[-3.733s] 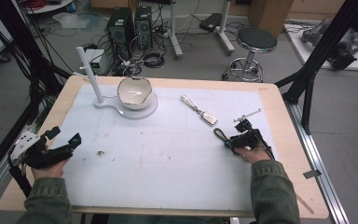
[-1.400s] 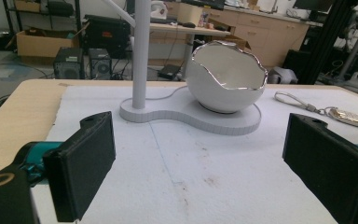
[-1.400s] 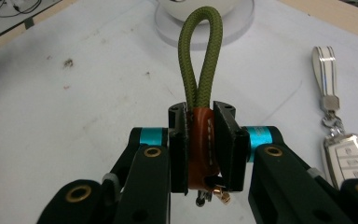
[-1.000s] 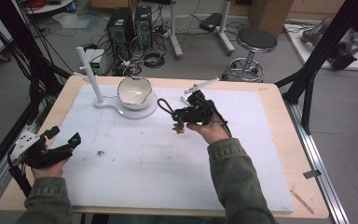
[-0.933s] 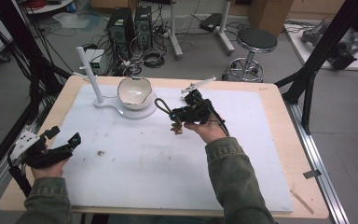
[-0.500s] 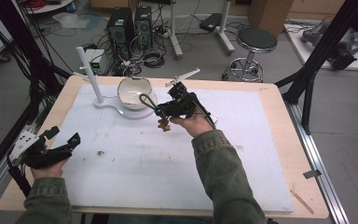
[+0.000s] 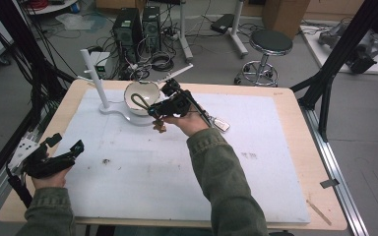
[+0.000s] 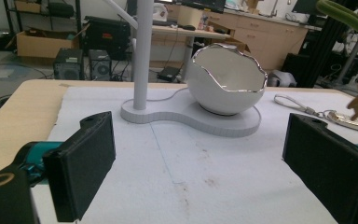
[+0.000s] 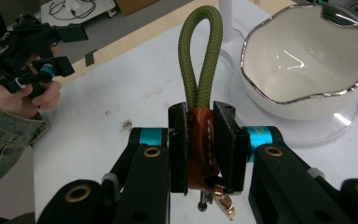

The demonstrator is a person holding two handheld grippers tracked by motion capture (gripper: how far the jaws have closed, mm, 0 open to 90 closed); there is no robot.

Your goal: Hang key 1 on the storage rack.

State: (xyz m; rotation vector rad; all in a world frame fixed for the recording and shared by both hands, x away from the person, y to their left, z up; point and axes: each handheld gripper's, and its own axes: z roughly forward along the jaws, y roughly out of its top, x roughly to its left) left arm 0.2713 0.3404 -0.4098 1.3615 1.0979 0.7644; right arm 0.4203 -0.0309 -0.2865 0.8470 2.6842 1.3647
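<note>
My right gripper [image 7: 156, 109] is shut on a keychain's brown leather sleeve [image 9: 200, 149]. Its olive rope loop [image 9: 200, 56] sticks out past the jaws, and a brass clasp [image 9: 223, 203] hangs below. In the high view the rope loop [image 7: 139, 101] hovers over the white, silver-rimmed bowl [image 7: 150, 91]. This bowl [image 8: 226, 88] rests on a white stand base [image 8: 177, 114] with an upright post [image 8: 143, 51]. At the table's near left my left gripper [image 7: 66, 143] is open, with nothing between its jaws in its own view [image 8: 200, 140].
A second keychain [image 7: 220, 124] with a silver fob lies on the white mat to the right of the bowl, also in the left gripper view [image 8: 340, 119]. The wooden table edge [image 7: 325, 196] frames the mat. A stool [image 7: 270, 44] and computer cases stand beyond.
My right hand has carried the keychain left and away from me, from mid-table to the bowl, so the rope loop now hangs over the bowl. The left gripper has stayed still.
</note>
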